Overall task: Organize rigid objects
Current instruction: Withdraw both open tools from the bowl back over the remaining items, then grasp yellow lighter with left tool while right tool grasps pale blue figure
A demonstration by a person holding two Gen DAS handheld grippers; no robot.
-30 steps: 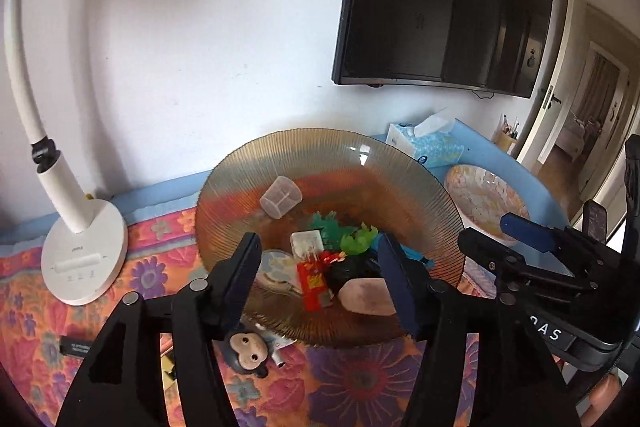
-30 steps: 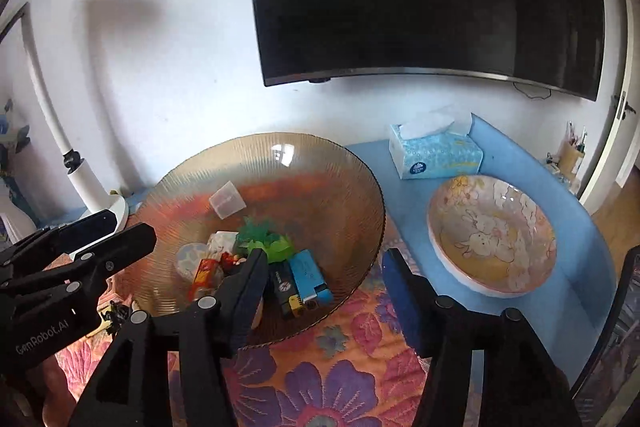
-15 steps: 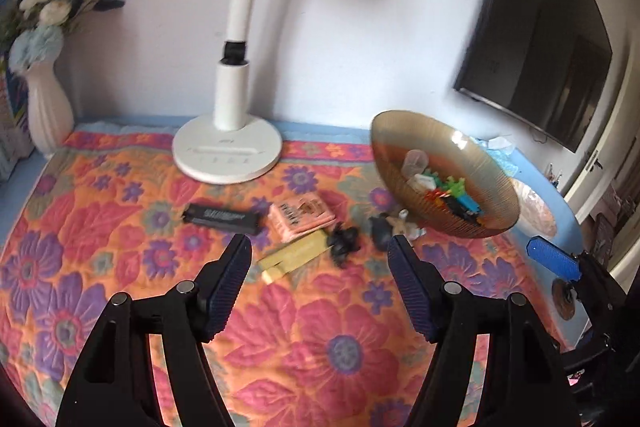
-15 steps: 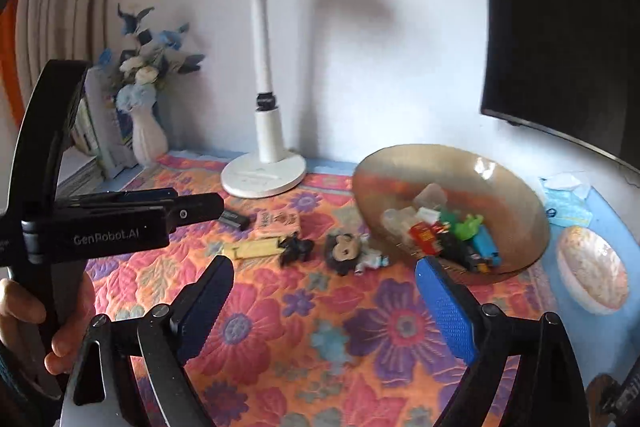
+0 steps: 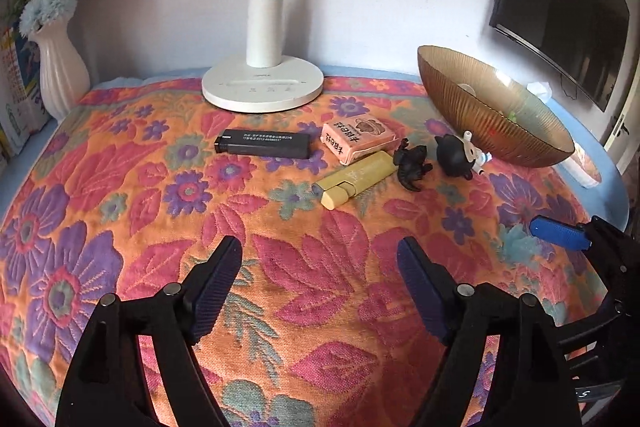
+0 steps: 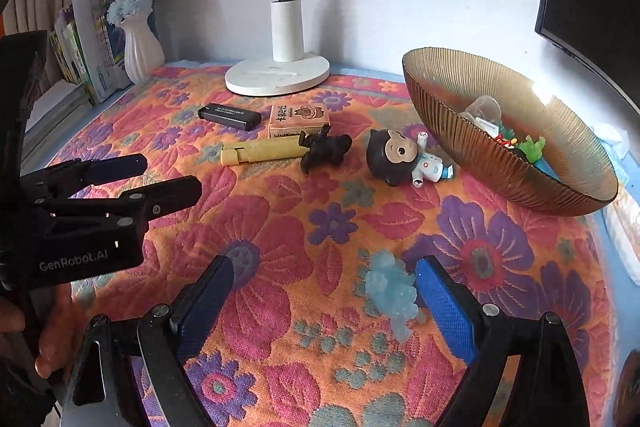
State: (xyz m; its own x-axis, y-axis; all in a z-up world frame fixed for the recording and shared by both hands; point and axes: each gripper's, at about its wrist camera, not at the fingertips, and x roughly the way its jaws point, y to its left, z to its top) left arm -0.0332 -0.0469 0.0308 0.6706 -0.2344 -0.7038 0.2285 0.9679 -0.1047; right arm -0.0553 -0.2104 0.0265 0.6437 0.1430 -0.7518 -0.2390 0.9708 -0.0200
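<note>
Far across the flowery cloth (image 5: 280, 267), a row of small things: black lighter (image 5: 263, 143), pink box (image 5: 357, 138), yellow stick (image 5: 354, 178) touching the box's near edge, black toy animal (image 5: 412, 163) just right of it, then big-headed doll (image 6: 402, 157) lying beside the brown glass bowl (image 6: 500, 151) with little toys inside. Near the right gripper (image 6: 332, 301), jaws wide apart and holding nothing, a pale blue see-through toy (image 6: 390, 291) lying on the cloth just beside the right finger. Left gripper (image 5: 320, 285) also wide open and empty, with white lamp (image 5: 262, 83) and vase of flowers (image 5: 60, 75) far behind.
</note>
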